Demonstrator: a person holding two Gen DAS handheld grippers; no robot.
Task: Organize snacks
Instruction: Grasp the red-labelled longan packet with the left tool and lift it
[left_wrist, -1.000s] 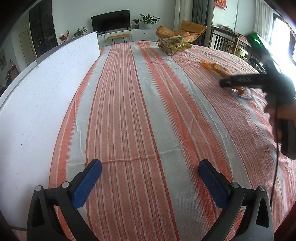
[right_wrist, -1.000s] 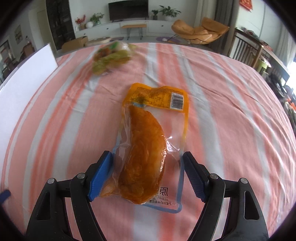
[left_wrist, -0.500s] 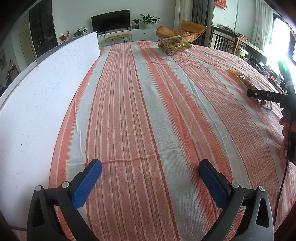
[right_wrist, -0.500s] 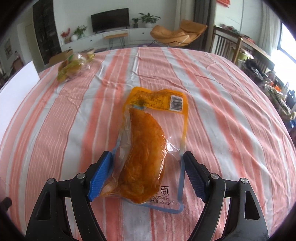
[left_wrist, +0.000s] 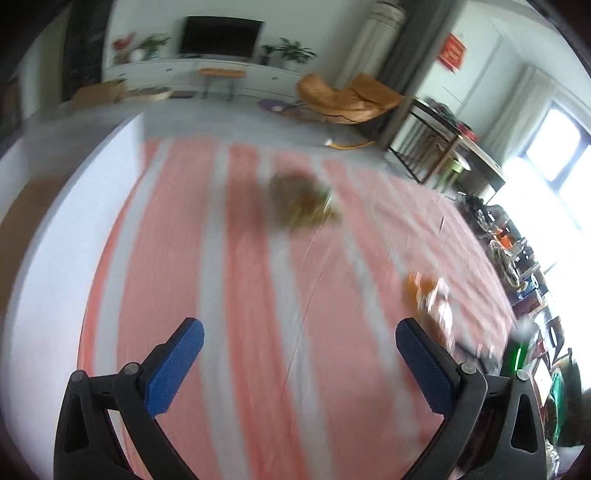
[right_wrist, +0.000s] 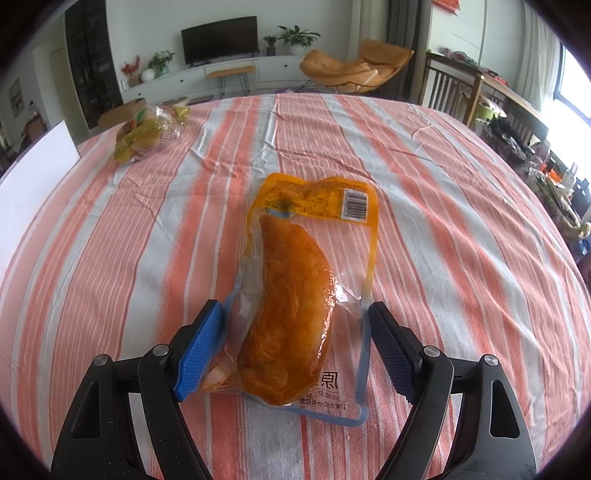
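We see the R side first. The right gripper (right_wrist: 295, 308) points down at the worktop (right_wrist: 461, 177), which has a red & white striped cloth (right_wrist: 110, 240) on it. A see-through meat pouch (right_wrist: 295, 295) lies flat on the cloth. It has an orange piece of food inside. Its label end w/ the bar code is at 12 o'clock, away from us. Its near end sits between the jaws. The jaws are released and have just opened a bit more. The blue pads (right_wrist: 201, 343) stand right at the pouch's two side edges, not squeezing it.

From the pouch, a 2nd snack bag (right_wrist: 144, 133) w/ yellow & green stuff lies far off at about 10 o'clock, near the far edge of the worktop. A white board (right_wrist: 33, 173) stands at about 9 o'clock, at the L edge.

The L view is very blurry. The left gripper (left_wrist: 299, 326) is up over the cloth, jaws released, wide apart, w/ nothing between them. From those jaws, the snack bag (left_wrist: 303, 203) is a fuzzy blob at about 12 o'clock, well apart. The meat pouch (left_wrist: 421, 291) is an orange smear at about 2 o'clock, near the R pad. We can't tell more there.
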